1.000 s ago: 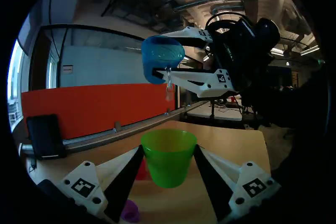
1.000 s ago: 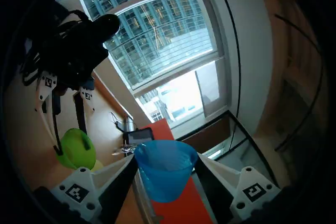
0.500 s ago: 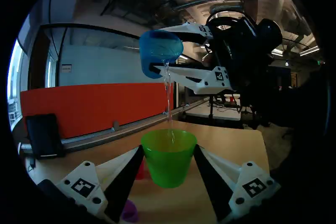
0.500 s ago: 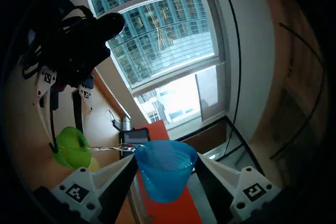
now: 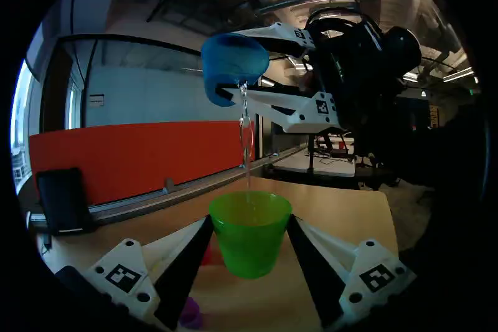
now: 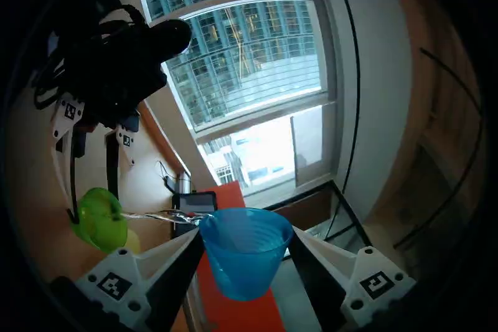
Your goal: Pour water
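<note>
My left gripper (image 5: pixel 250 238) is shut on a green cup (image 5: pixel 250 238) that it holds upright above the wooden table (image 5: pixel 348 213). Above it, my right gripper (image 5: pixel 243 80) is shut on a blue cup (image 5: pixel 231 73) tipped over on its side. A thin stream of water (image 5: pixel 244 145) falls from the blue cup's rim into the green cup. In the right gripper view the blue cup (image 6: pixel 244 257) sits between the white fingers, and the water stream (image 6: pixel 159 216) runs across to the green cup (image 6: pixel 98 227), which the left gripper (image 6: pixel 93 207) holds.
A pink cup (image 5: pixel 208 254) and a purple cup (image 5: pixel 190 314) stand on the table behind my left finger. A dark phone (image 5: pixel 61 201) leans by the orange partition (image 5: pixel 137 154). The table's far edge lies to the right. Large windows (image 6: pixel 249 64) show in the right gripper view.
The blue cup has tipped further and risen a little. Water went from a first drip to a steady stream into the green cup. The green cup has stayed still.
</note>
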`<move>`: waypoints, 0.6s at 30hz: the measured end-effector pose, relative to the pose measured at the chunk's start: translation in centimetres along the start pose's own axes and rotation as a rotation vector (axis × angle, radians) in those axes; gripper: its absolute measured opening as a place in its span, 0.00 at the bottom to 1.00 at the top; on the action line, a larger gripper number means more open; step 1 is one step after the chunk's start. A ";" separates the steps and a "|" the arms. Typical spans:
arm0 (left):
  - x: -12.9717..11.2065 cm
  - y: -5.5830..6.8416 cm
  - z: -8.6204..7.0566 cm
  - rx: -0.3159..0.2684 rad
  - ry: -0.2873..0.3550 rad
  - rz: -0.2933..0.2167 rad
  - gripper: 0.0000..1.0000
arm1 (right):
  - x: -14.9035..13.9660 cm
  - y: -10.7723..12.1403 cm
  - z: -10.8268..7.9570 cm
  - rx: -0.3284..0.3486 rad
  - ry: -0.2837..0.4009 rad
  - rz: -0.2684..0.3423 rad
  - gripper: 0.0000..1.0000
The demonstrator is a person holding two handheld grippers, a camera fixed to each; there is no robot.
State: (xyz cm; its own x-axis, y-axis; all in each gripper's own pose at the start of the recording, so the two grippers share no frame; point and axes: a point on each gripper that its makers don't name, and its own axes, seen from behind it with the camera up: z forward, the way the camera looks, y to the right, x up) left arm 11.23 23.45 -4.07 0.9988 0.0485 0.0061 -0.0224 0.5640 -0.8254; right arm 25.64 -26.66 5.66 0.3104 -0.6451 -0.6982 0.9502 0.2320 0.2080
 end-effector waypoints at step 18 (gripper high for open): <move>0.1 0.5 0.3 -0.011 -0.002 0.006 0.86 | 0.4 0.8 0.2 -0.012 0.011 -0.117 0.91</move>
State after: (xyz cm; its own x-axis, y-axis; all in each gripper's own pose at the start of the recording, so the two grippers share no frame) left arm 11.35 23.97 -4.32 0.9986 0.0535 0.0024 -0.0277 0.5545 -0.8317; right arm 26.58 -26.89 5.66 0.1974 -0.6604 -0.7245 0.9794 0.1648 0.1166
